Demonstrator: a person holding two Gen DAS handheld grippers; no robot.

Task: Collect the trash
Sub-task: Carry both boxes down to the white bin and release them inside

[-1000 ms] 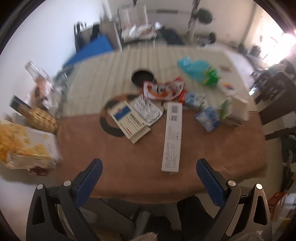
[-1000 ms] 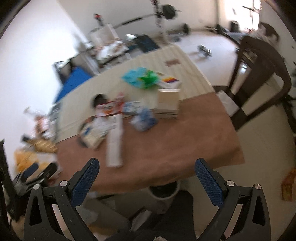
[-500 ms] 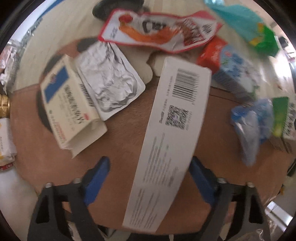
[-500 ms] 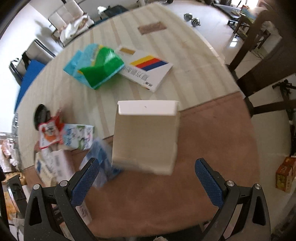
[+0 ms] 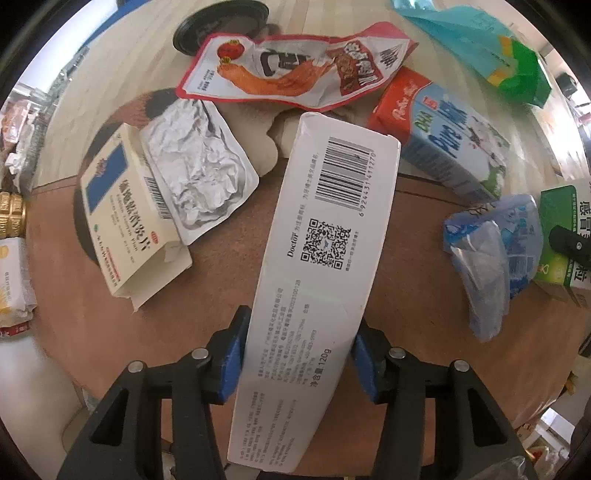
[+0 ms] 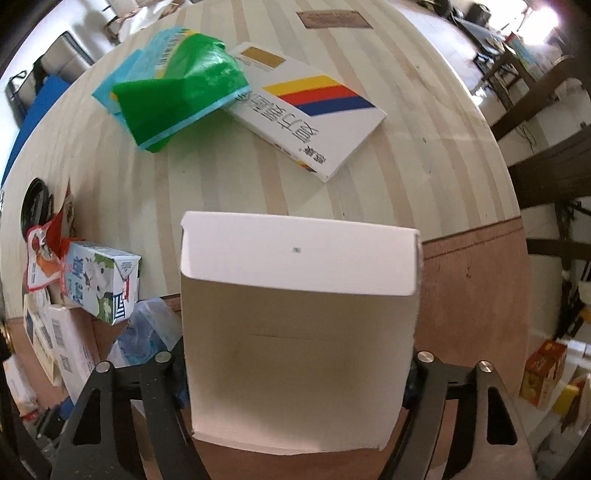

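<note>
a striped pale wood counter (image 6: 229, 177) with a brown board (image 5: 229, 258) laid over its near part; dark wooden chairs (image 6: 546, 173) stand beside it on a light floor (image 6: 436, 22)

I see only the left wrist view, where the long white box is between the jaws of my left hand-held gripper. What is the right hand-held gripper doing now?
Observer: The right hand-held gripper points down over a plain pale carton. The carton is between its jaws, which are closing.
Operator: Do its pads press the carton?
Observer: I cannot tell, because the carton hides both pads in the right wrist view.
Operator: Is there more trash beyond that carton?
Observer: Yes. A white box with yellow, red and blue stripes lies flat farther along the table, with one corner under a green bag.
</note>
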